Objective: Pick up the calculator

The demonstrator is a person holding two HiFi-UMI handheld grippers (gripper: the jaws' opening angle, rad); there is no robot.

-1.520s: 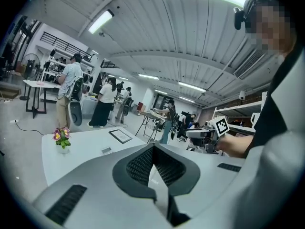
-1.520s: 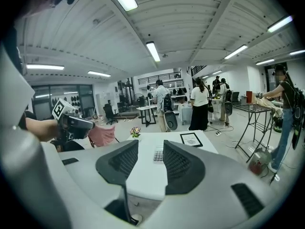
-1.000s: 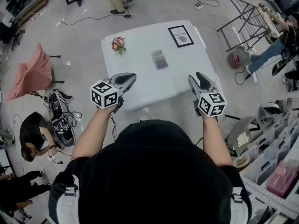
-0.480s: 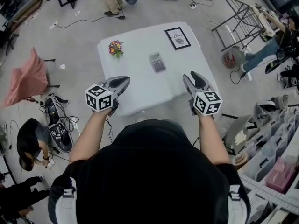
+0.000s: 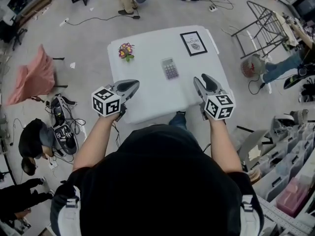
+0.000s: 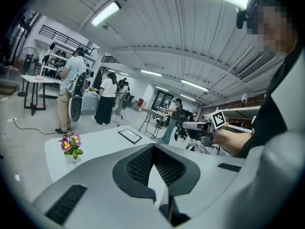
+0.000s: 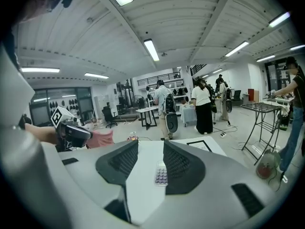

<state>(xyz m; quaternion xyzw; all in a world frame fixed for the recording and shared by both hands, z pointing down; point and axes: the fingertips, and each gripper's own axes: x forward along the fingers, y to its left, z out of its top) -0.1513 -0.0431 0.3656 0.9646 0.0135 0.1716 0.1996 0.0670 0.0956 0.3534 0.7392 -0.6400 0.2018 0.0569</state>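
Note:
The grey calculator [image 5: 170, 68] with purple keys lies flat in the middle of the white table [image 5: 147, 95]. Both grippers hover over the table's near edge, short of it. My left gripper [image 5: 134, 84] is at the near left and its jaw tips meet, with nothing held [image 6: 153, 146]. My right gripper [image 5: 203, 79] is at the near right, open. In the right gripper view the calculator [image 7: 161, 174] shows ahead through the gap of that gripper [image 7: 150, 142], well beyond the fingertips.
A small pot of flowers [image 5: 126, 50] stands at the table's far left and a framed picture [image 5: 193, 40] lies at its far right. Around the table are a pink draped chair [image 5: 33, 76], a metal rack [image 5: 263, 23], a fan [image 5: 252, 63], floor cables and several people.
Both grippers have moved a little forward over the table's near edge, towards the calculator. Their jaws stand as before.

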